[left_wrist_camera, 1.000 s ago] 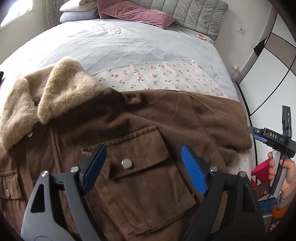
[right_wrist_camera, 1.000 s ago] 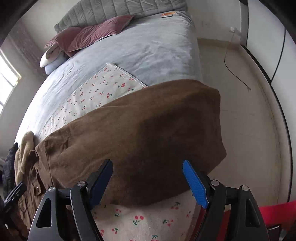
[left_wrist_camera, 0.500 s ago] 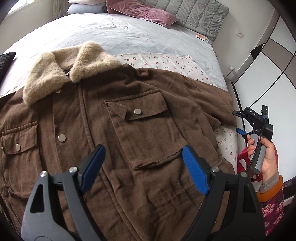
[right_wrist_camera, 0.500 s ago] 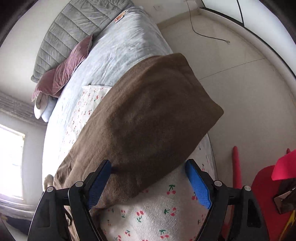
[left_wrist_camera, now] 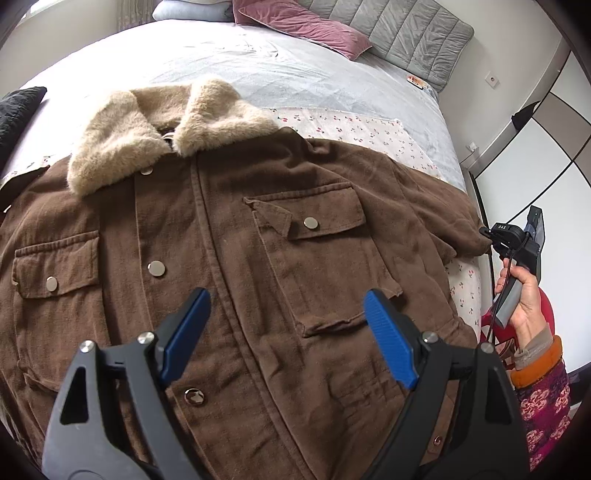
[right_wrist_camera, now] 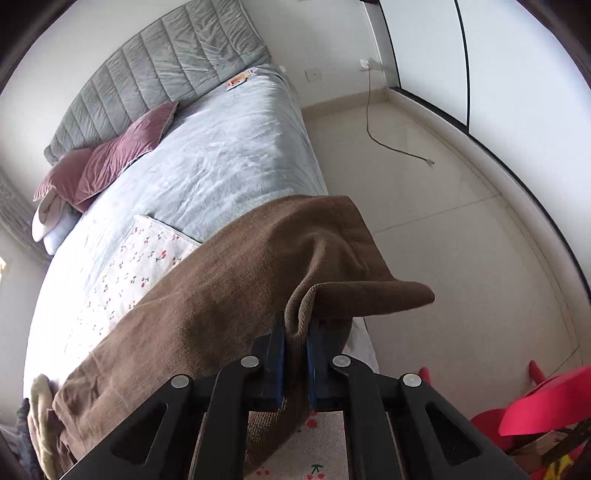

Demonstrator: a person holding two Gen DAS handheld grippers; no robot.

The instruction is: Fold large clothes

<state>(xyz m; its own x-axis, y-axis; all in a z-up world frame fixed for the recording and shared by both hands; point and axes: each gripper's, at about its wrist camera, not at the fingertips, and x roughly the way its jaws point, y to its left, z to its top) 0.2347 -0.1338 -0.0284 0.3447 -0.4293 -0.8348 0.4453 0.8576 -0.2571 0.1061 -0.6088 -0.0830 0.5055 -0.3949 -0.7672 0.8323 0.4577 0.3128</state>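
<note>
Zero folds done: right gripper (right_wrist_camera: 295,363) clamps the sleeve (right_wrist_camera: 332,266), left gripper (left_wrist_camera: 286,336) gapes above the flat jacket (left_wrist_camera: 229,229).

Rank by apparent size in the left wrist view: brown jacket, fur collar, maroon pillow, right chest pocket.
1. brown jacket
2. fur collar
3. right chest pocket and maroon pillow: alike; the pillow lies farther away, so unranked.

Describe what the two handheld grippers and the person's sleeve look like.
Both grippers are black plastic frames with silver rivets and ribbed blue finger pads: left gripper, right gripper. In the left wrist view, the right one has a grey handle and a thin black cable. The sleeve is magenta with a floral print and an orange cuff.
</note>
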